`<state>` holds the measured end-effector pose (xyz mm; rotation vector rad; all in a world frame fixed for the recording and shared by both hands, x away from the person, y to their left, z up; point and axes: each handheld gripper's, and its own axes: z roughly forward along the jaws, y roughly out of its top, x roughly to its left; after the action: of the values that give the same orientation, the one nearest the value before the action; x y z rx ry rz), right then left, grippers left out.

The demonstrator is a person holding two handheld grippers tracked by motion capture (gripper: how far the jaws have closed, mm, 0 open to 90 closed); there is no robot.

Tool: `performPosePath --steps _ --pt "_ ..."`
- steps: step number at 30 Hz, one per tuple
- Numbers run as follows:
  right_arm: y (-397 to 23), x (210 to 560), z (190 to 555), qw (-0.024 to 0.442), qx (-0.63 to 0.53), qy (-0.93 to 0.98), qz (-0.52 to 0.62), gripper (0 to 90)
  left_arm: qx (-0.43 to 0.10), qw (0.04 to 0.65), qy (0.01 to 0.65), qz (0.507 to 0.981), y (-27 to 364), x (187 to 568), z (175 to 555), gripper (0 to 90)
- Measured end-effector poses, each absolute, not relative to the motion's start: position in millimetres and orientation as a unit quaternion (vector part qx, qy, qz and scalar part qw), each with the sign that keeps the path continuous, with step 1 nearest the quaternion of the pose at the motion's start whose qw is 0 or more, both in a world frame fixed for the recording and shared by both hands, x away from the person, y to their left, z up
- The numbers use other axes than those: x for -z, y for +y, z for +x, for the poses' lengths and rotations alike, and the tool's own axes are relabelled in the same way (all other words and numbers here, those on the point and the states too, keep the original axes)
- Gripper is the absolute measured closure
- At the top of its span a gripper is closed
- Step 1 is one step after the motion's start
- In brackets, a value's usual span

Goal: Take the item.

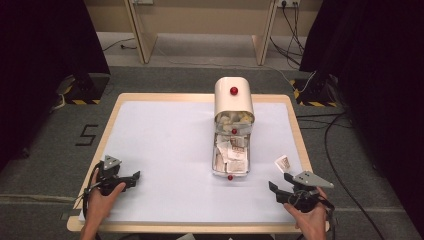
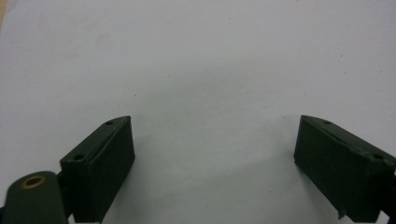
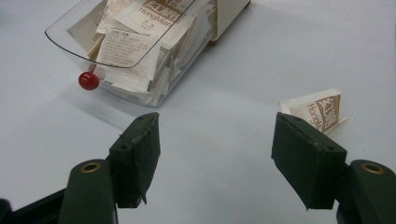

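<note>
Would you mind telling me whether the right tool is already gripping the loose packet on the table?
No, the right tool is open with nothing between its jaws, and the packet lies on the table beyond it.

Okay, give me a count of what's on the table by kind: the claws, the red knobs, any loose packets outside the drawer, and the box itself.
Claws: 2, left claw, right claw
Red knobs: 3, top, middle, drawer front
Loose packets outside the drawer: 1
Storage boxes: 1
Total: 7

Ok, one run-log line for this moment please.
left gripper: open, empty, over table | right gripper: open, empty | loose sachet: on table beside right gripper | clear drawer: pulled out, full of sachets
</note>
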<state>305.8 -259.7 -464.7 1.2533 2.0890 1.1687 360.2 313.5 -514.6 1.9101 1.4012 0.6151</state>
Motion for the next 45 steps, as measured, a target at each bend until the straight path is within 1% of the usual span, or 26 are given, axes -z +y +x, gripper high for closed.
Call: performPosePath --steps 29,45 --pt "-257 479 290 0.197 -0.399 0.778 0.444 31.9 -0.236 0.340 0.538 0.734 314 515 360 11.4" --pt "-247 490 288 0.181 -0.362 0.807 0.431 31.5 -0.236 0.340 0.538 0.734 314 515 360 11.4"
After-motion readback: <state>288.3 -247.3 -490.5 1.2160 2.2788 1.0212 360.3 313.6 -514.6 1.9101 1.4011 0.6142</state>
